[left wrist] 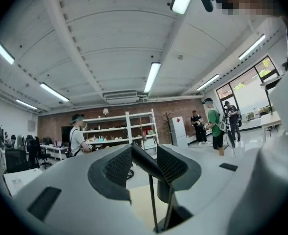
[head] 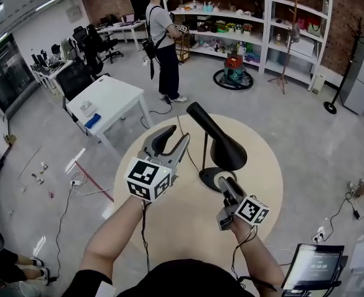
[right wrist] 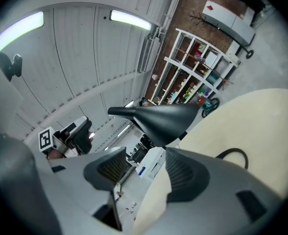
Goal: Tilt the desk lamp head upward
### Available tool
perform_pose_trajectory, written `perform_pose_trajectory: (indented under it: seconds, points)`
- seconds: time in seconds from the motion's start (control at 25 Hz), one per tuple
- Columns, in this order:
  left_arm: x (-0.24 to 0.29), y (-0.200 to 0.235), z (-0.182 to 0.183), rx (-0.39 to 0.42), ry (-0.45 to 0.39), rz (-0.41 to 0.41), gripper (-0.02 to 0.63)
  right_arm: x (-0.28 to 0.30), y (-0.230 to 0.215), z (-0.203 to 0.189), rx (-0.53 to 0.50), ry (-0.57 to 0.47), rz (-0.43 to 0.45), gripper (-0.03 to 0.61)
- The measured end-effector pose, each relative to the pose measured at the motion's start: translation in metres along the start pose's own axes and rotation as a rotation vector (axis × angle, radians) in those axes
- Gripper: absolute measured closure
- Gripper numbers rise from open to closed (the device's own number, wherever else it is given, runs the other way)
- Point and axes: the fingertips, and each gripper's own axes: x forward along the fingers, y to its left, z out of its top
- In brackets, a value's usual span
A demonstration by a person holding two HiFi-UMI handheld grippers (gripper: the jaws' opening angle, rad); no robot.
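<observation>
The lamp (head: 218, 153) stands on the round table (head: 265, 166). Its base (head: 208, 179) is near the middle, and the cone head (head: 228, 142) slants down to the right, with the narrow tail (head: 195, 111) raised at upper left. The left gripper (head: 177, 135) is held level just short of that tail. Its jaws are parted, and the tail is seen through the gap but not pinched. The right gripper (head: 225, 184) is held low by the base with jaws spread wide and nothing between them — the head is seen above them in the right gripper view.

The step in hand is judged to be the approach to the head. The base is best steadied first by the right gripper, since a light lamp may be slid or tipped by a push up high. The tail should then be taken squarely between the left pads and turned slowly about the top of the stem (head: 205, 156) — not dragged sideways — so that the open end is raised without the stem being bent.
</observation>
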Motion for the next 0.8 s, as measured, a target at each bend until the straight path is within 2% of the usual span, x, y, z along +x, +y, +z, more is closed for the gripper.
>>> perform_pose_trajectory:
  seconds: [0.12, 0.2, 0.44, 0.64, 0.8]
  points:
    - [0.027, 0.007, 0.008, 0.033, -0.003, -0.014, 0.467, 0.002, -0.010, 0.013, 0.024, -0.033, -0.028, 0.342]
    - [0.040, 0.010, 0.008, 0.051, 0.016, -0.040, 0.422, 0.004, -0.018, 0.015, 0.058, -0.059, -0.051, 0.342]
    - [0.073, 0.015, 0.007, 0.113, 0.072, -0.100, 0.420, 0.014, -0.040, 0.010, 0.193, -0.130, -0.094, 0.342]
    - [0.105, 0.017, 0.001, 0.080, 0.135, -0.154, 0.420, 0.019, -0.039, 0.019, 0.230, -0.182, -0.063, 0.342]
    - [0.117, 0.018, -0.003, 0.056, 0.154, -0.158, 0.422, 0.018, -0.035, 0.024, 0.239, -0.204, -0.055, 0.342]
